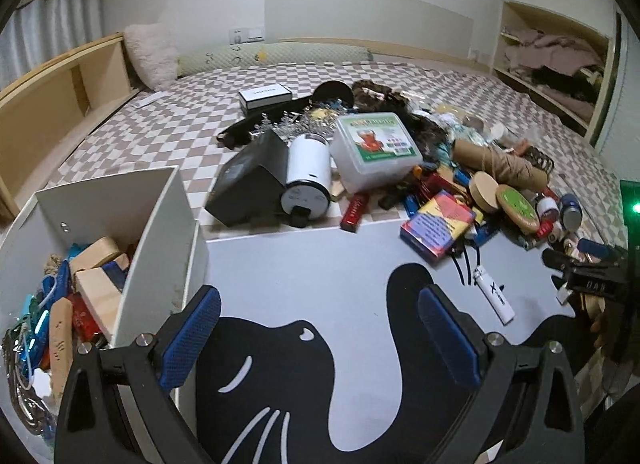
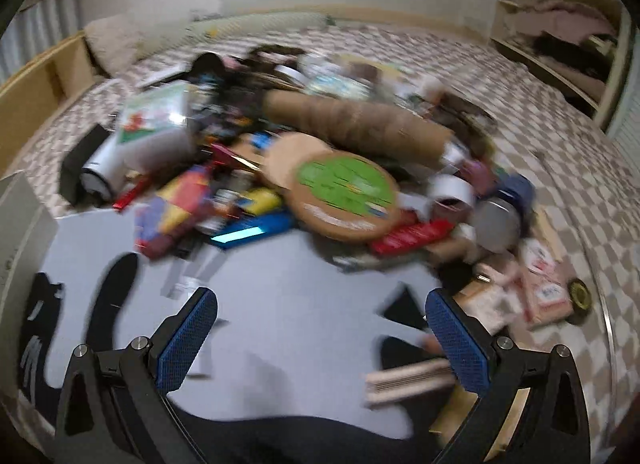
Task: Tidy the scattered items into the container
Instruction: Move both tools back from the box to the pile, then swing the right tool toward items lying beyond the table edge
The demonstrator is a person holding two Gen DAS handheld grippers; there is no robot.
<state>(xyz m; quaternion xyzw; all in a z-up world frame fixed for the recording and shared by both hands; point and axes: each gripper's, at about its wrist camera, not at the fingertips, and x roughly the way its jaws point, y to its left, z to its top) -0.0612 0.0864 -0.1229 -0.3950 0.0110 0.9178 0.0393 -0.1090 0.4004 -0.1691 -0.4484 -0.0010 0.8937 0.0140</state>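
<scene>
A beige-and-white checkered bedspread (image 1: pixel 168 131) underlies a grey mat (image 1: pixel 320 264) with black shapes and a white container (image 1: pixel 152 223).

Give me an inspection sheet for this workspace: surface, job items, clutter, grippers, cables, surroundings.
Surface: grey mat with black cat print, laid on a checkered bedspread.
Job's things: white container at left, already part filled; pile still outside it includes a lidded plastic box, white cylinder, colourful card box, cardboard tube.
Clutter: black box, round green-labelled lid, white lighter-like stick lying alone on the mat.
Grippers: left hand-held gripper open, empty; right hand-held gripper open, empty, its view motion-blurred.
Cables: thin black cords by the card box.
Surroundings: wooden shelf, pillow, open closet.
</scene>
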